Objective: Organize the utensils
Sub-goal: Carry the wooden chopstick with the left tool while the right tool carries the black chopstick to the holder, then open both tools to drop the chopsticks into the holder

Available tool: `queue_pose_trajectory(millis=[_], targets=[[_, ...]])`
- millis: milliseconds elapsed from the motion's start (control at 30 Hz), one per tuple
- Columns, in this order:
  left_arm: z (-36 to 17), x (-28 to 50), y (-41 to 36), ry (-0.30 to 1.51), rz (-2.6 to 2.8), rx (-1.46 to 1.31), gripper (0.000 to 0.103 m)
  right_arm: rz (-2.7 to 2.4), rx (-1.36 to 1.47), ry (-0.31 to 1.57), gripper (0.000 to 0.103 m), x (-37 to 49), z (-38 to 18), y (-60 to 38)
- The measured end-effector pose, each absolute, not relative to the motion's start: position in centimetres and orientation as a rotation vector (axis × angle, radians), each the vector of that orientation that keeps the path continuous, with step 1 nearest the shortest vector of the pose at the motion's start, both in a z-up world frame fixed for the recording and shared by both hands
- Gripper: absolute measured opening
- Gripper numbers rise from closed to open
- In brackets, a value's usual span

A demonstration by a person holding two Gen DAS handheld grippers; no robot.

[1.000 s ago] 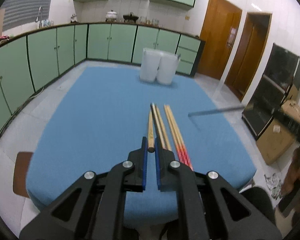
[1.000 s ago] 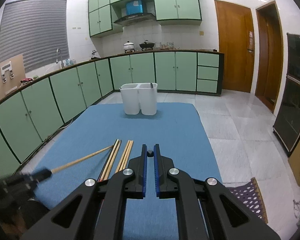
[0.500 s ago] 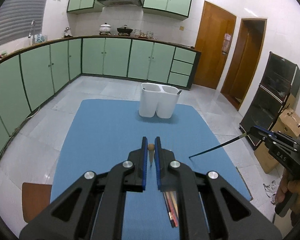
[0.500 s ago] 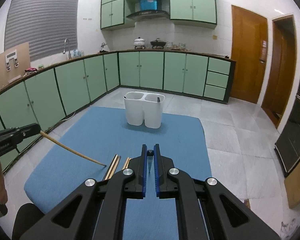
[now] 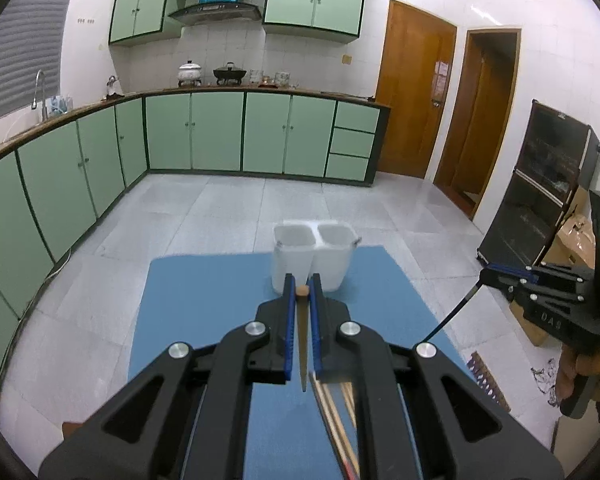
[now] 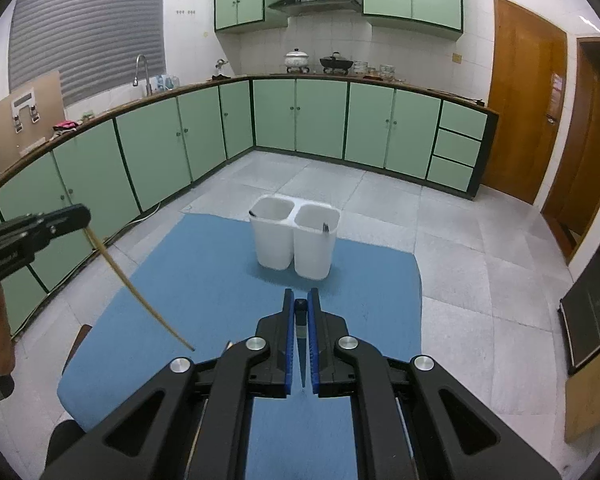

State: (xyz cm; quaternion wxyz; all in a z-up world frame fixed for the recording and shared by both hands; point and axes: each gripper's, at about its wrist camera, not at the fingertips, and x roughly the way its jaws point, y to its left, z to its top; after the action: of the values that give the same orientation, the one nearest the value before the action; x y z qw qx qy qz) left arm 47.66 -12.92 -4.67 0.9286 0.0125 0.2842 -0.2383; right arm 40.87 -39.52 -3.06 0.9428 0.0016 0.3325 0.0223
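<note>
left gripper [image 5: 302, 286]: I've got it clamped on a wooden chopstick [image 5: 302, 344]; thick end up between the pads, tip hanging down over the blue mat [image 5: 204, 304]
right gripper [image 6: 301, 304]: my jaws pinched on a dark chopstick [image 6: 301, 356]; same attitude, tip down
holder [image 6: 294, 242]: white, two compartments, far end of mat; a dark utensil end at the rim of each compartment
remaining chopsticks [image 5: 336, 420]: flat on mat, below left gripper
</note>
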Motion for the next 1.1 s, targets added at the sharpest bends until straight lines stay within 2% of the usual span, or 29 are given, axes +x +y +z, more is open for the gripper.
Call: queue_pose_trajectory(millis=[333,533,667,1000,1100], targets=[[2.7,54.3,-16.4,0.449,-0.462,-0.01,0.006,0.056,0.021,0.564,0.006,47.3,5.8,-40.0],[4.9,58.5,-19.4,0.386,-0.431,-0.004,0.006,0.037,0.021,0.483,0.006,52.0,9.0,-40.4],[3.6,61.5,-21.2,0.384,-0.421,0.009,0.006,0.012,0.006,0.481,0.006,55.6,7.3,-40.6],[-5.5,66.1,-22.7,0.519,-0.431,0.035,0.006,0.031,0.023,0.611,0.006,61.1,-2.0,-41.6],[-6.1,66.0,-22.0,0.528,-0.429,0.031,0.008,0.029,0.017,0.614,0.011,60.9,-2.8,-41.7]])
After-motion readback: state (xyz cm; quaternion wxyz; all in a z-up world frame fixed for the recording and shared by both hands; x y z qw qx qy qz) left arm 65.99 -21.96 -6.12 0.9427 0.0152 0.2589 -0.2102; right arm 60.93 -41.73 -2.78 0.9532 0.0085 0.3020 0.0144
